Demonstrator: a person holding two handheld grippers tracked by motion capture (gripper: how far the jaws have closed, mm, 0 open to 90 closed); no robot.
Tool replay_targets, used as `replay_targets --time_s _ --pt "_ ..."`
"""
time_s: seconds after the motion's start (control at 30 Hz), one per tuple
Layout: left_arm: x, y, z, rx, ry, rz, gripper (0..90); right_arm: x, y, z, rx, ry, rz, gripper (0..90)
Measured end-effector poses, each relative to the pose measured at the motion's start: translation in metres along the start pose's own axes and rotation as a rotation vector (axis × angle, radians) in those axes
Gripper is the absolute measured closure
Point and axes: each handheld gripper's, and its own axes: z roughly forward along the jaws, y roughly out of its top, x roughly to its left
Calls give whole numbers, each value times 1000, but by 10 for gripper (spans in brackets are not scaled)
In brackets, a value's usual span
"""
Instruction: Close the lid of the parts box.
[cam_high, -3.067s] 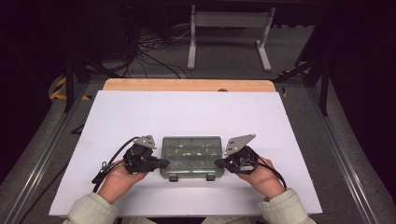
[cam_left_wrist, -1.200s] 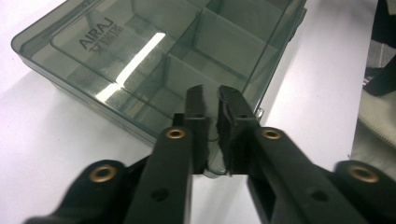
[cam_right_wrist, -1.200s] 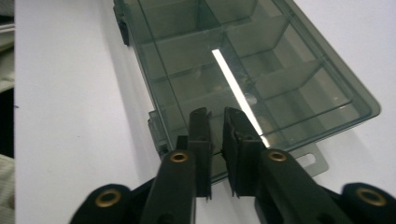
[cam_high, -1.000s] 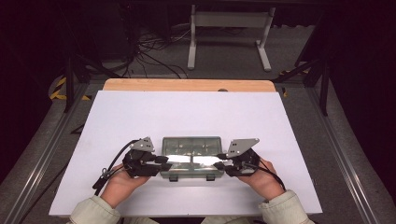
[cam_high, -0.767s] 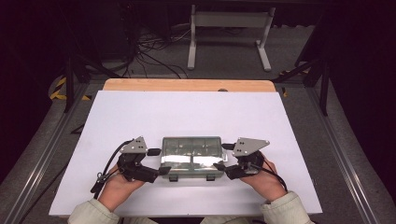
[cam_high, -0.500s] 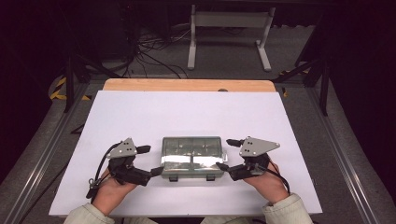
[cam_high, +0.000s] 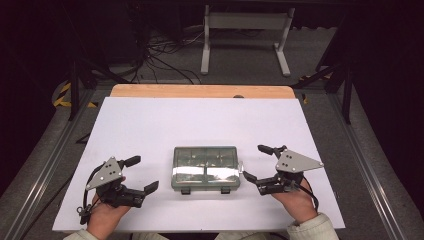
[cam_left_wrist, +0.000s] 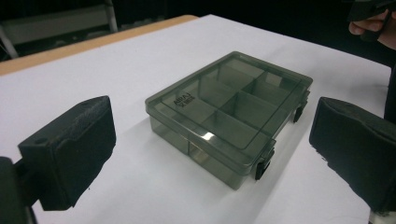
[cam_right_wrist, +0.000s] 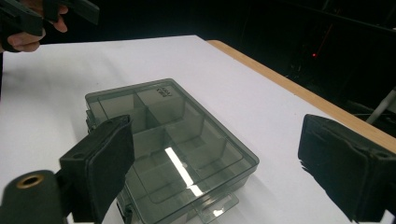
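On the left, the left gripper (cam_high: 141, 174) sits in the person's left hand (cam_high: 103, 216) near the front edge of the white tabletop (cam_high: 200, 120), its jaws spread wide with nothing between them, pointing toward the middle. A black cable trails from it off the near edge. It rests apart from the box, with a strip of bare white surface between.

In the middle lies a smoky, see-through compartment box (cam_high: 205, 167), flat on the tabletop with its lid down. Through the lid the dividers show several compartments, and small dark latches sit along its near side. In the left gripper view, the box (cam_left_wrist: 229, 116) lies ahead between the two black jaws, touched by neither.

To the right, the right gripper (cam_high: 258, 164) is held in the right hand (cam_high: 296, 202), jaws likewise released and empty, its near jaw just beside the box's right end. In the right gripper view the box (cam_right_wrist: 168, 144) lies ahead, partly behind the left-hand jaw.
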Motion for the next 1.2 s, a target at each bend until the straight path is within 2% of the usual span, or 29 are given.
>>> replay_targets --time_s 0.03,0.23,0.4,0.5,0.77,0.87,1.0,1.1,1.2 --pt "0 0 0 0 0 0 14 0 0 0 0 0 0 113" --pt "1 -10 -14 -86 43 0 13 -2 -6 -10 -24 -20 4 94" --pt "5 -18 -25 -123 65 3 11 -1 -14 -18 -50 -40 14 77" --pt "6 -24 -28 -127 84 -3 11 0 -17 -21 -72 -50 15 71" --pt "10 -34 -33 -132 92 22 9 -1 -29 -27 -79 -72 24 56" --pt "12 -38 -34 -122 110 17 8 -1 -34 -29 -86 -77 33 55" --pt "16 -43 -37 -117 106 -1 8 -4 -40 -31 -86 -85 55 52" --pt "16 -44 -36 -130 103 -2 8 -6 -45 -29 -67 -77 81 49" --pt "16 -44 -31 -117 71 -2 8 -7 -46 -27 -52 -77 78 47"
